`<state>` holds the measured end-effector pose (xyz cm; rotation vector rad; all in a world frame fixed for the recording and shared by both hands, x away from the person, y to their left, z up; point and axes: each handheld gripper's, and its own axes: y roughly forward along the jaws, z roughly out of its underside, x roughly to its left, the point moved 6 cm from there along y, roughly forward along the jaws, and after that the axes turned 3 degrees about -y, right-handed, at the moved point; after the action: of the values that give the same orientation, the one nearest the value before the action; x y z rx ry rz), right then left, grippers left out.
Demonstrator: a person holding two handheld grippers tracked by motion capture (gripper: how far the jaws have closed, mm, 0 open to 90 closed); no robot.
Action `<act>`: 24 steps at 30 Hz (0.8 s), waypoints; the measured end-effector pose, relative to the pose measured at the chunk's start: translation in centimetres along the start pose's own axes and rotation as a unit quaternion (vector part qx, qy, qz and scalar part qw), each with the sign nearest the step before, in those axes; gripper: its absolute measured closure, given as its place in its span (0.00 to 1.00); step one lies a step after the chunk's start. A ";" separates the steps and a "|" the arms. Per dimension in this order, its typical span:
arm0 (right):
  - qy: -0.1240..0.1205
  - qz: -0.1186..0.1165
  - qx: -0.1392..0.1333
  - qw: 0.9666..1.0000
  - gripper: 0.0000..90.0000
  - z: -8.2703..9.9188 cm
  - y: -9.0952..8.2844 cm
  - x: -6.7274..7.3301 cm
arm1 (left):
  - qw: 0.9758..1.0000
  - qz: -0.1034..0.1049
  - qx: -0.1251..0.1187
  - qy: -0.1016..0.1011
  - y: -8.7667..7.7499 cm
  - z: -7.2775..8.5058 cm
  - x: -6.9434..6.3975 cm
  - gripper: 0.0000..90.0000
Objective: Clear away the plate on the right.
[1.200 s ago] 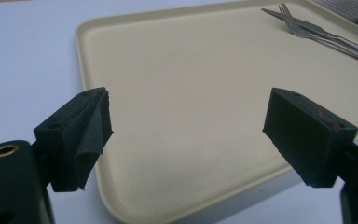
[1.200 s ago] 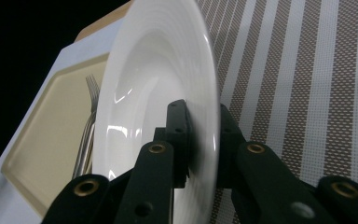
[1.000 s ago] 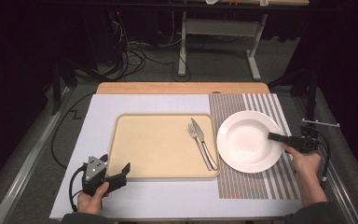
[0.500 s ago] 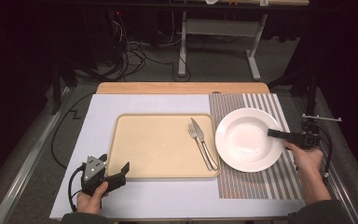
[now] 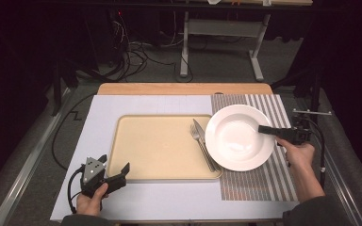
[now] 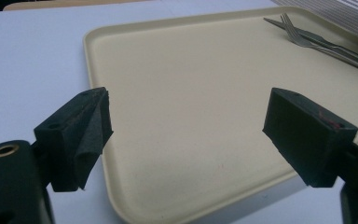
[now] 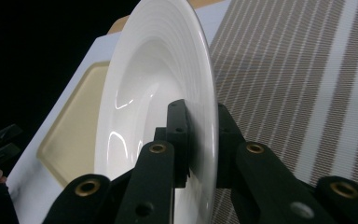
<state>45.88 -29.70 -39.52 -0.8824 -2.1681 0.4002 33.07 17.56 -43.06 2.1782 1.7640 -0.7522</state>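
The right gripper (image 5: 265, 128) is pinching the plate (image 5: 238, 136) rim — keeping it level matters. The left gripper (image 5: 115, 169) is waiting, jaws spread — clearing the fork (image 5: 201, 143) is the concern

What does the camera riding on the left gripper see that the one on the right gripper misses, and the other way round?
The left gripper view has its own two black pads standing wide apart with nothing between them, and a fork and knife lying at the tray's far corner.

The right gripper view has its pads clamped on the rim of a white plate, with a striped mat behind.

Both share the beige tray and the pale sheet under it.
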 end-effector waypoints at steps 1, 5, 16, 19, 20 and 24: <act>-0.001 -0.003 0.002 1.000 0.91 -0.1 0.3 0.3 | 1.000 0.000 -0.001 0.000 0.0 0.0 0.0 0.18; 0.002 -0.018 0.006 1.000 0.91 -0.3 1.6 1.2 | 1.000 0.002 -0.004 -0.006 -0.1 -0.1 -0.1 0.18; -0.001 -0.043 0.025 0.999 0.91 -0.6 5.4 3.7 | 1.000 0.004 -0.006 -0.006 -0.2 -0.3 0.0 0.18; 0.001 -0.049 0.026 0.998 0.91 -0.6 6.3 4.2 | 1.000 0.004 -0.007 -0.004 -0.2 -0.3 0.0 0.18; 0.003 -0.051 0.026 0.998 0.91 -0.6 6.6 4.4 | 1.000 0.003 -0.008 -0.004 -0.3 -0.4 0.0 0.18; -0.004 -0.059 0.017 0.998 0.94 -0.9 7.6 5.5 | 1.000 0.004 -0.011 -0.004 -0.3 -0.5 0.1 0.18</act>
<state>47.47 -20.46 -40.00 -0.7314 -2.2010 0.3803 32.90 17.92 -42.66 2.1643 1.7509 -0.7361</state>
